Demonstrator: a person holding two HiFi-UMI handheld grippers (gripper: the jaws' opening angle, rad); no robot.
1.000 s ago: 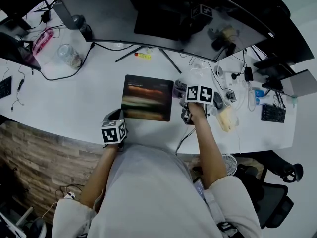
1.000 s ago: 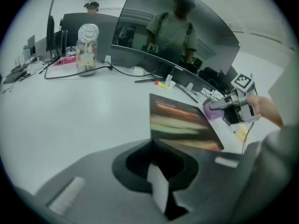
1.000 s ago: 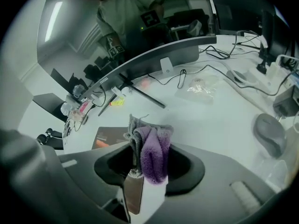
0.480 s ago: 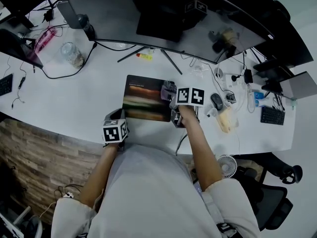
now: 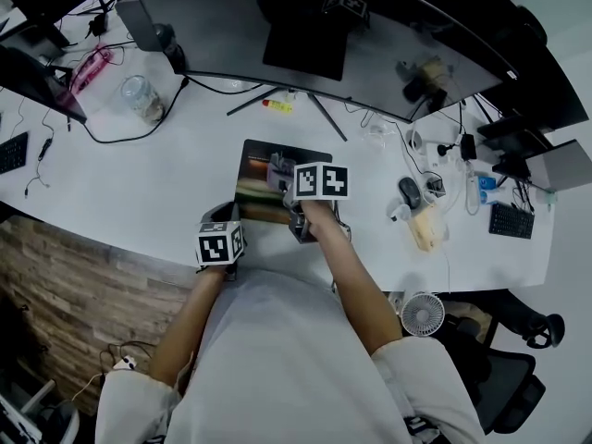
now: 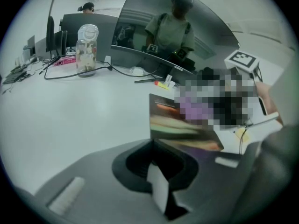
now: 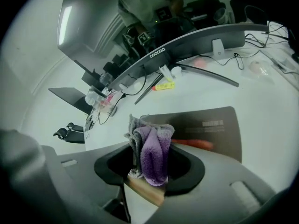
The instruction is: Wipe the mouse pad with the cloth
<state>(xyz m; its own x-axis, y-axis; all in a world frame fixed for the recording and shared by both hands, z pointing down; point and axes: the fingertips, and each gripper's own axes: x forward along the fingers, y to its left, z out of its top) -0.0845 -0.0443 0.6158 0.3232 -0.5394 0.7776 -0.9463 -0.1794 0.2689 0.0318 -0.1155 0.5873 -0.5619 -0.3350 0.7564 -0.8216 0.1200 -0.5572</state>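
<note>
In the head view, the mouse pad (image 5: 260,168) lies flat on the white surface (image 5: 139,188) just in front of the person, its long axis running left to right below the curved monitor (image 5: 370,44). The right tool (image 5: 287,181) is held over the pad's right half, with the cloth (image 5: 277,167) at its tip on or just above the pad; contact cannot be settled from here. The uncovered part of the pad lies to the left of the cloth, so the wipe is judged to turn on a leftward pass along that long axis. The left tool (image 5: 222,216) is set at the pad's near left corner, well clear of the cloth. In the left gripper view, the left tool (image 6: 161,190) is seen with its jaws together and nothing between them, and the mouse pad (image 6: 180,125) begins right at their tip and stretches away to the right. In the right gripper view, the right tool (image 7: 149,171) is clamped on the cloth (image 7: 152,153), a bunched purple and grey wad standing up between the jaws. The mouse pad (image 7: 205,125) spreads out ahead of the wad and to its right.
</note>
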